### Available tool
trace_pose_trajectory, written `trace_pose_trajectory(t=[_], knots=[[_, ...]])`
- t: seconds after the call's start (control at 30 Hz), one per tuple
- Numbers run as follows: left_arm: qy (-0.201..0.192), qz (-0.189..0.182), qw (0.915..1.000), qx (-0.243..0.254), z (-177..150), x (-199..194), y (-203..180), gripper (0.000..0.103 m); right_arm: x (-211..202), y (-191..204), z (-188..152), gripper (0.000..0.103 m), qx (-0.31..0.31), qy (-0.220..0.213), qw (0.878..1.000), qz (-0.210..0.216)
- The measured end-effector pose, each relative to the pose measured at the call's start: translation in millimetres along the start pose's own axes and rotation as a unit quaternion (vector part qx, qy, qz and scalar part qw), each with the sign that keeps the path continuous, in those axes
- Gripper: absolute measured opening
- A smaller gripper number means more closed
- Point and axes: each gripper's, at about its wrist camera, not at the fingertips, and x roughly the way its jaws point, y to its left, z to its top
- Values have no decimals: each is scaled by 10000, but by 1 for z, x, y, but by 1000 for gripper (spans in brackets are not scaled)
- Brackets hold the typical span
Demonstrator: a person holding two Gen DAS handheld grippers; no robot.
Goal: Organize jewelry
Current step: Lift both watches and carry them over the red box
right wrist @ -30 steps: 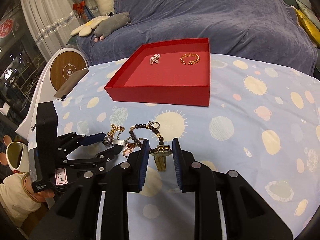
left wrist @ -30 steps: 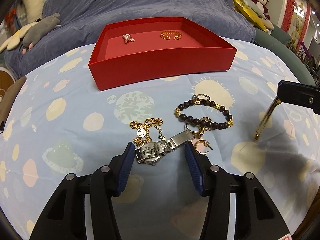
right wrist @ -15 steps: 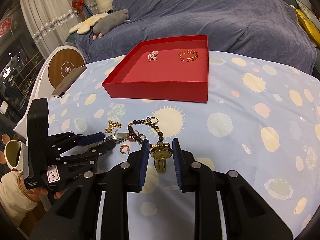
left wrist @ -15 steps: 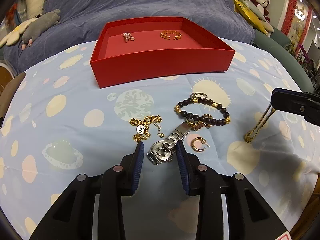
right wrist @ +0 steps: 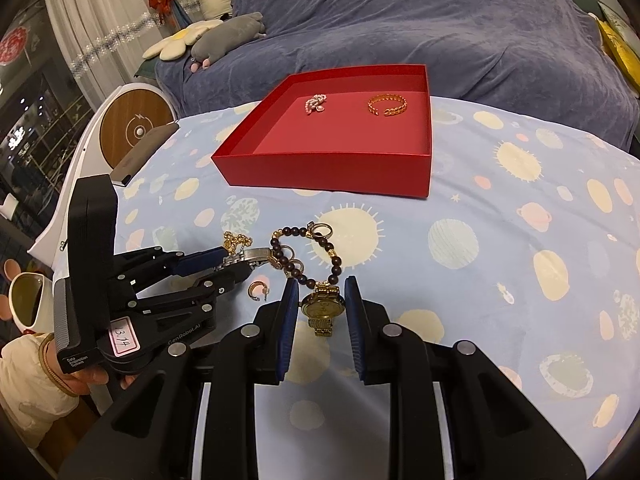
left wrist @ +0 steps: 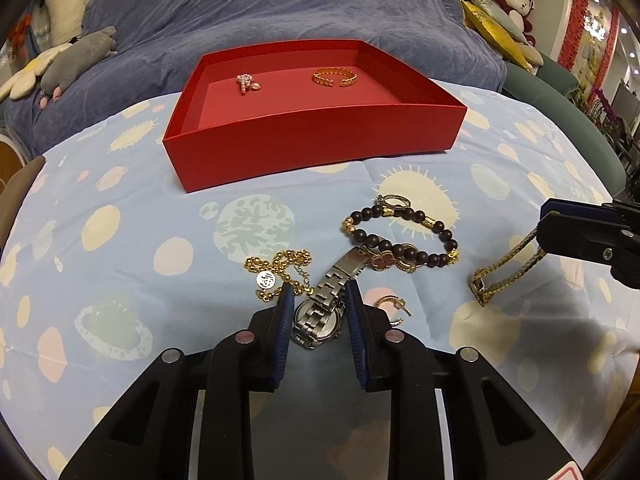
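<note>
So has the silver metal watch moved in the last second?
Yes. The silver metal watch swung lengthwise toward the red tray, between the left gripper's fingers.

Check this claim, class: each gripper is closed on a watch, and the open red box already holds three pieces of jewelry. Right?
Not quite. The open red box holds two pieces, a pink beaded piece and a gold chain-link bangle, as the left wrist view shows. The rest stands.

Box (left wrist: 320,148): red. Cloth (left wrist: 120,248): pale blue, printed with cream suns, pink dots and planets. Watch (left wrist: 320,312): silver. Second watch (right wrist: 323,308): gold. Beads (left wrist: 400,236): dark brown with gold spacers. Chain (left wrist: 280,268): gold. Tool pads (left wrist: 286,320): blue. Blanket (right wrist: 400,20): grey-blue.
</note>
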Motion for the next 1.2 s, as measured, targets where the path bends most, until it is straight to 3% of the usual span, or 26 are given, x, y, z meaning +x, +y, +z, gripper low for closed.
trace_pose_trajectory(t=[0.13, 0.37, 0.73, 1.2], knots=[[-36, -113, 9999, 9, 0, -9, -3, 8, -2, 0, 2, 23, 29, -38, 10000, -10], [-155, -436, 9986, -250, 3, -31, 3, 8, -6, -1, 5, 23, 33, -124, 9999, -12], [-373, -638, 9952, -647, 12, -65, 15, 7, -19, 4, 10, 23, 2, -323, 9995, 24], [-819, -609, 9921, -729, 55, -104, 19, 7, -47, 8, 51, 23, -3, -853, 9963, -59]])
